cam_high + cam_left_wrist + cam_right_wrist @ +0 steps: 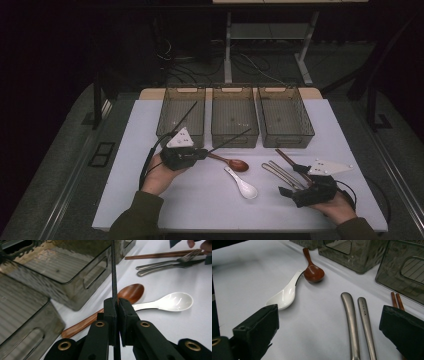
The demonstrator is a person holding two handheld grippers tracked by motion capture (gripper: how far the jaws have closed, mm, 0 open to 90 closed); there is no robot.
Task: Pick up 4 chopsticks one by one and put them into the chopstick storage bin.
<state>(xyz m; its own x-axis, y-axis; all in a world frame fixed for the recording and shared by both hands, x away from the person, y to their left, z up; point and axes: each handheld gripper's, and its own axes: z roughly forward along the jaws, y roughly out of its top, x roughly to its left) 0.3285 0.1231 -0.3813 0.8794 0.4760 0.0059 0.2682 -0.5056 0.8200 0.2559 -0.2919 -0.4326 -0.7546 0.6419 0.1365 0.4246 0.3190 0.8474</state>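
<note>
At lower left of the high view, the left gripper (200, 153), held in a hand (159, 176), has its jaws clenched on thin black chopsticks (227, 141); in the left gripper view the sticks (114, 277) rise straight up from between the pressed jaws, and in the high view they slant up and right across the fronts of the bins. Across the upper centre of the high view stand three clear smoky bins in a row on the white counter (200, 200): left bin (182, 114), middle bin (234, 115), right bin (285, 116). At centre, just right of the left gripper, lies a brown wooden spoon (235, 163), its bowl beside the handle of a white ceramic spoon (242, 184). Right of centre lie two metal utensils (281, 174) side by side, with brown wooden chopsticks (285, 157) just beyond them. At lower right, the right gripper (295, 182), held in the other hand (337, 207), has its jaws released and standing wide over the metal handles (358, 322), grasping nothing.
</note>
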